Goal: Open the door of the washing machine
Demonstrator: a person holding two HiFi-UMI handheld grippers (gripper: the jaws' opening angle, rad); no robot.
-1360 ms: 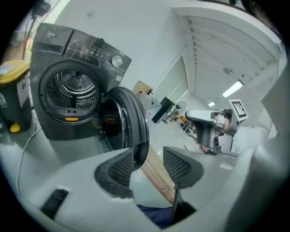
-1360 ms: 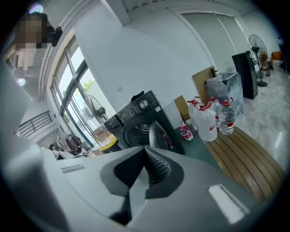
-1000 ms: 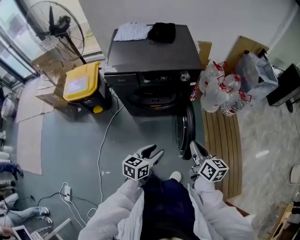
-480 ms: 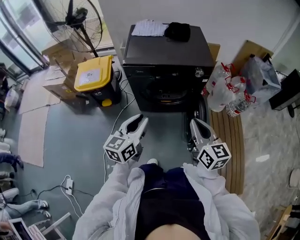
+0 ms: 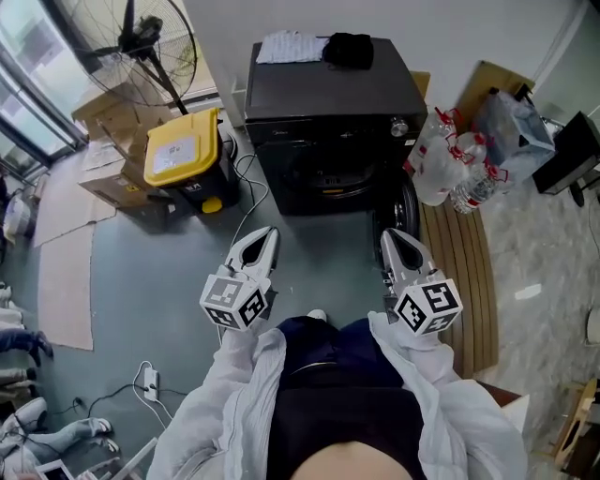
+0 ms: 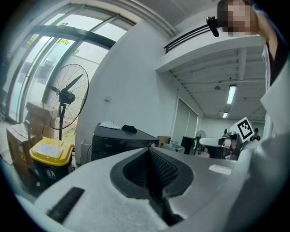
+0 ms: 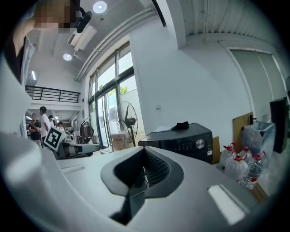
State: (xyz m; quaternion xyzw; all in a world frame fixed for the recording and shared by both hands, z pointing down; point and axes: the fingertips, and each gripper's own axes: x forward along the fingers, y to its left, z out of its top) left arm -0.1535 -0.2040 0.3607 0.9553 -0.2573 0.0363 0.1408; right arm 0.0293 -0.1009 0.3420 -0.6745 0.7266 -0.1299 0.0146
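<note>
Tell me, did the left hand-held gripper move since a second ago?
Yes. In the head view the left hand-held gripper now sits closer to the washing machine front, and its jaws have just closed on nothing.

Grey floor (image 5: 141, 281), white wall (image 5: 450, 28) ahead of the right gripper (image 5: 395, 237). Ahead-left of it: standing fan (image 5: 131, 42), yellow-lidded bin (image 5: 183, 155), cardboard boxes (image 5: 103, 112). Flat cardboard (image 5: 61, 272) on the floor far left. Tall windows (image 6: 27, 68) behind the fan, daylight in. Wooden slat mat (image 5: 459, 272) just right of it, water bottles (image 5: 441, 169) ahead-right. Round ceiling lights (image 7: 99, 7) on. Power strip (image 5: 150, 378) behind-left.
</note>
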